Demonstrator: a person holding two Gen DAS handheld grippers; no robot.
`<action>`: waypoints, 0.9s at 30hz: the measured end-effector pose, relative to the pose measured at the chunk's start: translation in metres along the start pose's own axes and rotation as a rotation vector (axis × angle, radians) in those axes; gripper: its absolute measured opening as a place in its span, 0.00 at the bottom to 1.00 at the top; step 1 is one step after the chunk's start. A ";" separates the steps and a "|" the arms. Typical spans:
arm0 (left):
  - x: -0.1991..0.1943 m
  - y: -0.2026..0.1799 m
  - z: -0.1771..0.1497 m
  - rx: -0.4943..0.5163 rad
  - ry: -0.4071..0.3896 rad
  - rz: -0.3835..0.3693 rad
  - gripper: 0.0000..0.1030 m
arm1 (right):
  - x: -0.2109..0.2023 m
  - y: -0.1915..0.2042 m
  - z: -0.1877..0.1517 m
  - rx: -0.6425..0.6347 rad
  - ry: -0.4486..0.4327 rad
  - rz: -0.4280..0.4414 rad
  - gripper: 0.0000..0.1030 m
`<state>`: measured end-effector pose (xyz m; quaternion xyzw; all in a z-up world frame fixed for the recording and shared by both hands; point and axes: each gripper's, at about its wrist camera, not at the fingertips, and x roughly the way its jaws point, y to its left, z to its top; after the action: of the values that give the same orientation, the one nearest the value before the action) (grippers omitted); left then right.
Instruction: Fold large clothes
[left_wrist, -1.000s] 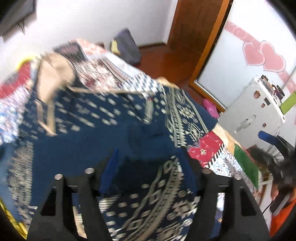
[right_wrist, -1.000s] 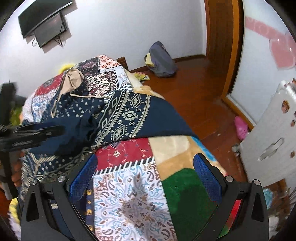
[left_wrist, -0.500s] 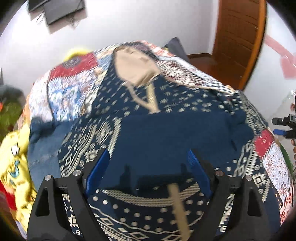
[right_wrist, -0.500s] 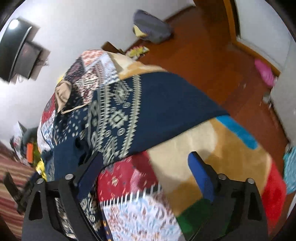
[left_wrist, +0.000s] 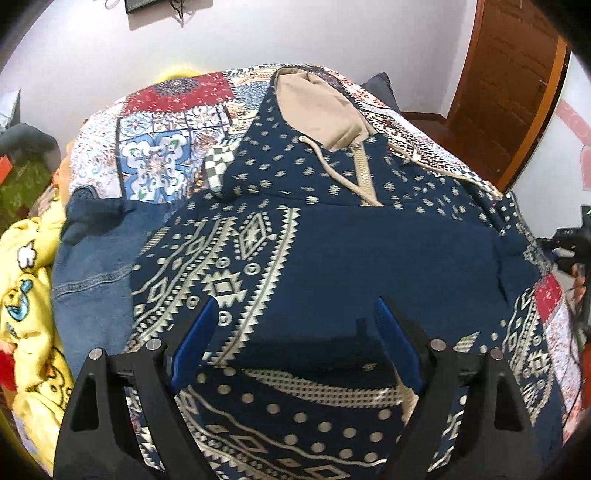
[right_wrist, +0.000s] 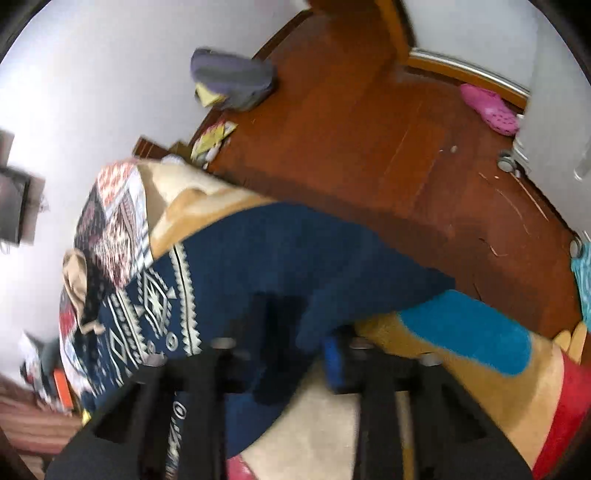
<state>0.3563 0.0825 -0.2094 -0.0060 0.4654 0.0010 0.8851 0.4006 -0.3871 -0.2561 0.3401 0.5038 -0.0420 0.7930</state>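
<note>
A navy hoodie (left_wrist: 369, 243) with a cream geometric pattern and a tan hood (left_wrist: 317, 107) lies spread on the bed, one sleeve folded across its front. My left gripper (left_wrist: 293, 325) is open and empty, just above the hoodie's lower part. In the right wrist view the hoodie's other navy sleeve (right_wrist: 295, 266) lies over the bed's edge. My right gripper (right_wrist: 295, 339) has its jaws close together on the sleeve's end; the view is blurred.
A patchwork bedspread (left_wrist: 159, 147) covers the bed. Blue jeans (left_wrist: 92, 266) and a yellow printed cloth (left_wrist: 26, 295) lie at the left. Wooden floor (right_wrist: 369, 140), a grey bag (right_wrist: 229, 77) and a pink shoe (right_wrist: 487, 107) lie beyond the bed.
My left gripper let go of the sleeve and drew back over the hoodie's lower part. My right gripper moved down to the other sleeve and closed on it.
</note>
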 end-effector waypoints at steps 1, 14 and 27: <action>-0.001 0.002 -0.001 0.004 -0.001 0.008 0.83 | -0.006 0.006 -0.002 -0.031 -0.022 -0.016 0.08; -0.050 0.014 -0.019 0.020 -0.088 -0.029 0.83 | -0.158 0.124 -0.043 -0.418 -0.352 0.116 0.06; -0.090 0.039 -0.043 0.030 -0.135 -0.023 0.83 | -0.080 0.247 -0.141 -0.706 -0.111 0.211 0.06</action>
<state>0.2700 0.1209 -0.1600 0.0022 0.4048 -0.0158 0.9143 0.3539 -0.1381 -0.1034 0.0931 0.4056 0.1980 0.8875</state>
